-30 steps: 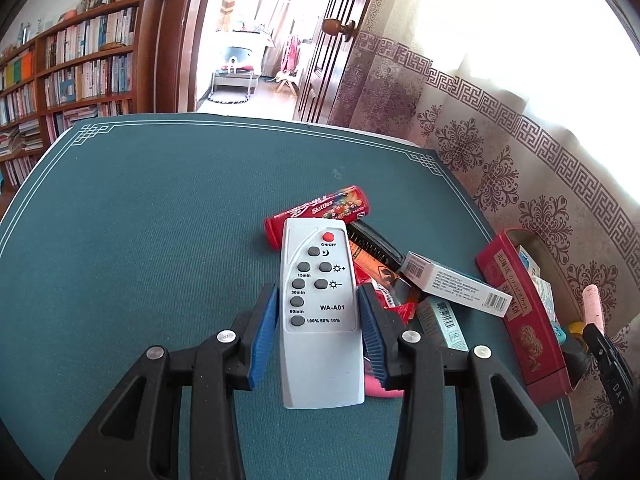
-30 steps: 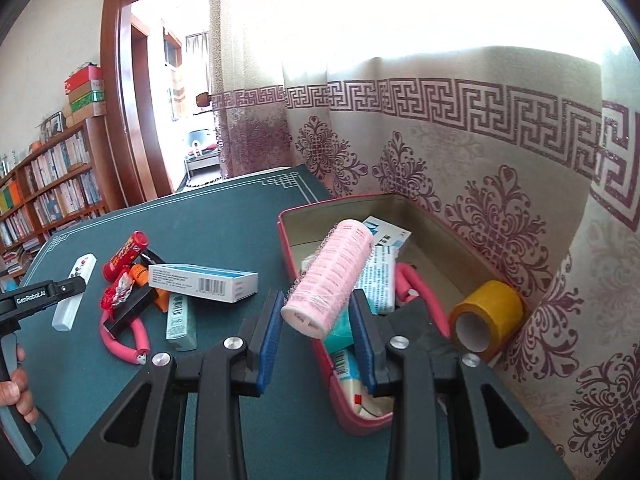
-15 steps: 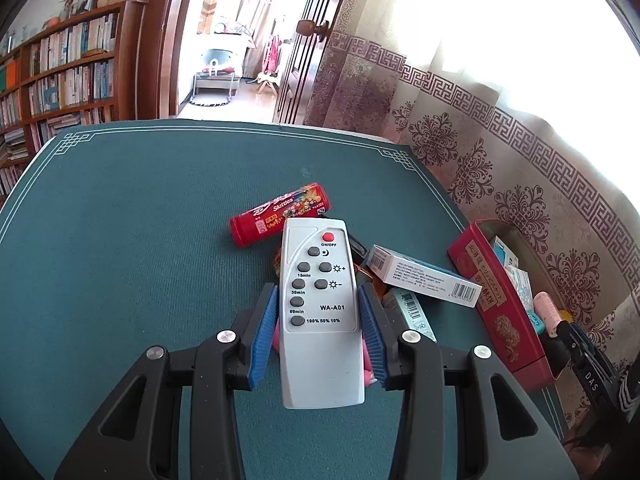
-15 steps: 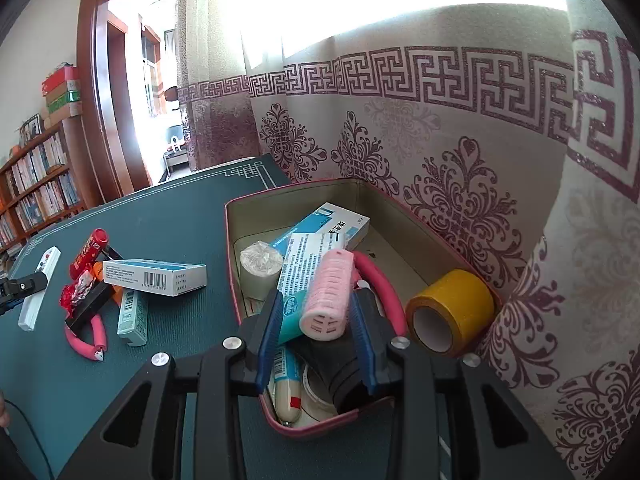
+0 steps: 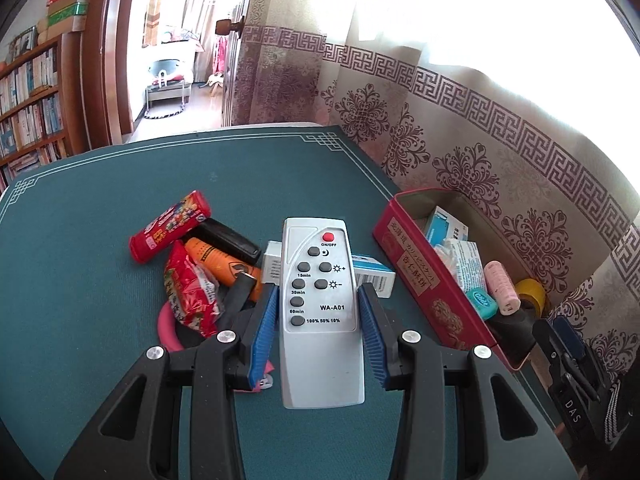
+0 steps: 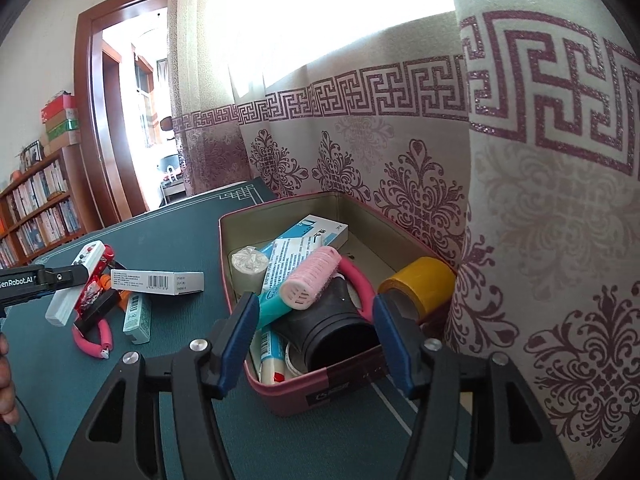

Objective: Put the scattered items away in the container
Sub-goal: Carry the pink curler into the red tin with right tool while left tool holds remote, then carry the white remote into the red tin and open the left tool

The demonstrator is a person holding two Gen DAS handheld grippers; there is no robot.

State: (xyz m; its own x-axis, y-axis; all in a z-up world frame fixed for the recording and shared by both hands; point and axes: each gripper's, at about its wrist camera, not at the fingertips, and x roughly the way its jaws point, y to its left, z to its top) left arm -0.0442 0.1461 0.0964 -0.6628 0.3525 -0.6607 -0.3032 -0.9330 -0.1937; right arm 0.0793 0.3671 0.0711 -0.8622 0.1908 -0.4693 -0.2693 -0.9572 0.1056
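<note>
My left gripper (image 5: 319,300) is shut on a white remote control (image 5: 320,312) and holds it above the scattered pile. The remote also shows in the right wrist view (image 6: 76,288). The red tin container (image 5: 436,284) stands to its right. My right gripper (image 6: 316,312) is open and empty over the tin's (image 6: 320,392) near end. The pink hair roller (image 6: 310,278) lies loose in the tin on the boxes and a black cylinder (image 6: 340,332).
On the green tablecloth (image 5: 100,280) lie a red Skittles tube (image 5: 170,226), a red snack packet (image 5: 190,292), an orange tool (image 5: 222,260), a pink bendy curler (image 6: 94,340) and white boxes (image 6: 158,282). Yellow tape (image 6: 416,284) sits in the tin. The curtain (image 6: 520,240) hangs right behind.
My right gripper opened and let go of the pink roller, which now lies in the tin. My left gripper carried the remote to the right, nearer the tin.
</note>
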